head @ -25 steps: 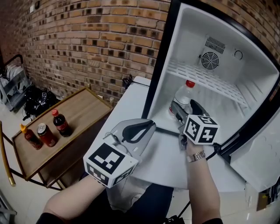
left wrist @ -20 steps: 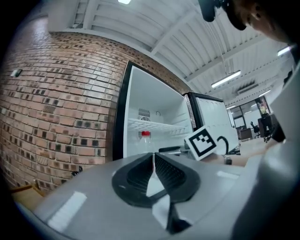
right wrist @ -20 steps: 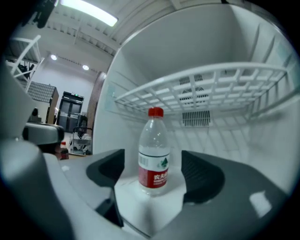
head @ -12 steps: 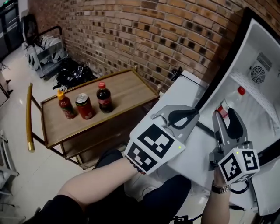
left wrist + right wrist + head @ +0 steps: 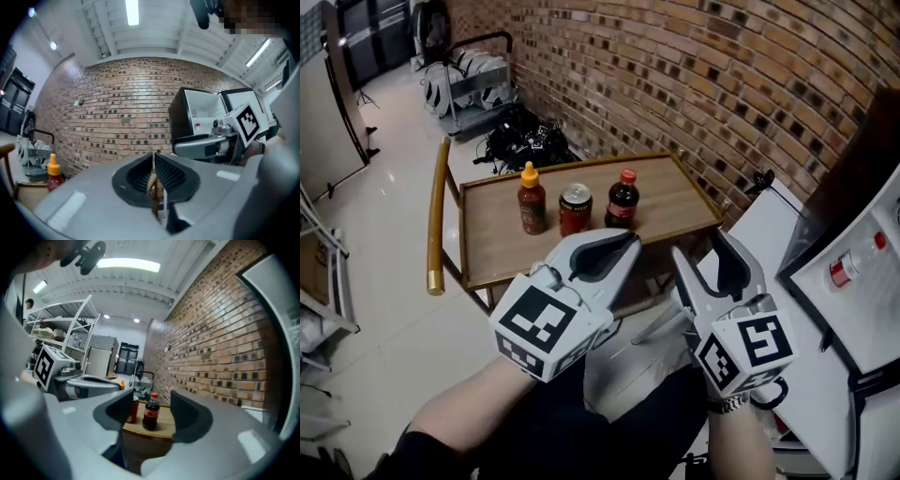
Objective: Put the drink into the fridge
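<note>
Now the cola bottle (image 5: 622, 199) stands on the surface (image 5: 675, 202), upper centre. The right gripper (image 5: 703, 248) has open, empty jaws that have just been closing; if too narrow, they may topple it. The left gripper (image 5: 621, 244) keeps its jaws together.

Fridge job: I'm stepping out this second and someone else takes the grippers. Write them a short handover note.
Left gripper: shut, empty.
Right gripper: open, empty; its jaws have just been closing partway.
Wooden trolley: dark cola bottle with red cap, red can, red bottle with orange cap, all upright.
Done: clear red-capped bottle inside the open white fridge.
Left: the three trolley drinks.
</note>
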`<state>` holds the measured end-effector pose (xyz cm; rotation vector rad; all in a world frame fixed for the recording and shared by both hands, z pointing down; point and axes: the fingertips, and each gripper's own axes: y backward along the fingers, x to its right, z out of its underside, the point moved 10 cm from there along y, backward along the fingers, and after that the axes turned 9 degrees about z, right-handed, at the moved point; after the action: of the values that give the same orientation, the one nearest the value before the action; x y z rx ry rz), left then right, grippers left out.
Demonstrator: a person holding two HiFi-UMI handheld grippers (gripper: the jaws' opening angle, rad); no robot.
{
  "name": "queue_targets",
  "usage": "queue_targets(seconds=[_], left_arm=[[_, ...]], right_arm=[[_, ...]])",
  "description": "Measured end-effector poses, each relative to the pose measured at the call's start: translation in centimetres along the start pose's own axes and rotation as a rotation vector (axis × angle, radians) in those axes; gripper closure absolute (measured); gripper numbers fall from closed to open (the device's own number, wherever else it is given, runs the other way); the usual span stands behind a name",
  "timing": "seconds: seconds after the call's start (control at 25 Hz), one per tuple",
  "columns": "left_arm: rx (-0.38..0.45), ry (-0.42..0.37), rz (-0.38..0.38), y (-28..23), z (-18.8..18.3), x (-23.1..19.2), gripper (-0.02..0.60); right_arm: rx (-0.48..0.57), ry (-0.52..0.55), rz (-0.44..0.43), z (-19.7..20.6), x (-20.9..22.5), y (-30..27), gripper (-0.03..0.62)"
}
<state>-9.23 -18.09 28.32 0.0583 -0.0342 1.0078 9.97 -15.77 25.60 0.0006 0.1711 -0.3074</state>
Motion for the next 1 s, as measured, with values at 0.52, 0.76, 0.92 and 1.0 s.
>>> queue_targets(seconds=[0.52, 0.76, 0.92, 1.0], left_arm=[[-0.035, 0.019, -0.177, 9.4, 1.9, -6.2, 0.565], [-0.044, 0.042, -0.142, 7.6, 2.6, -7.5, 0.565], [-0.046, 0.058, -0.113, 5.7, 2.7, -8.2, 0.565], [-0.048, 0.06, -0.102, 5.0, 2.8, -8.3, 0.565]], right_arm=[[-0.217, 0.025, 0.083, 6.3, -7.2, -14.2, 0.324], [-0.318, -0.032, 0.111, 8.7, -5.6, -18.0, 0.272], [-0.357, -0.055, 0.104, 9.7, -4.9, -19.9, 0.272], [-0.369, -0.073, 0.089, 10.1, -4.7, -20.6, 0.272]])
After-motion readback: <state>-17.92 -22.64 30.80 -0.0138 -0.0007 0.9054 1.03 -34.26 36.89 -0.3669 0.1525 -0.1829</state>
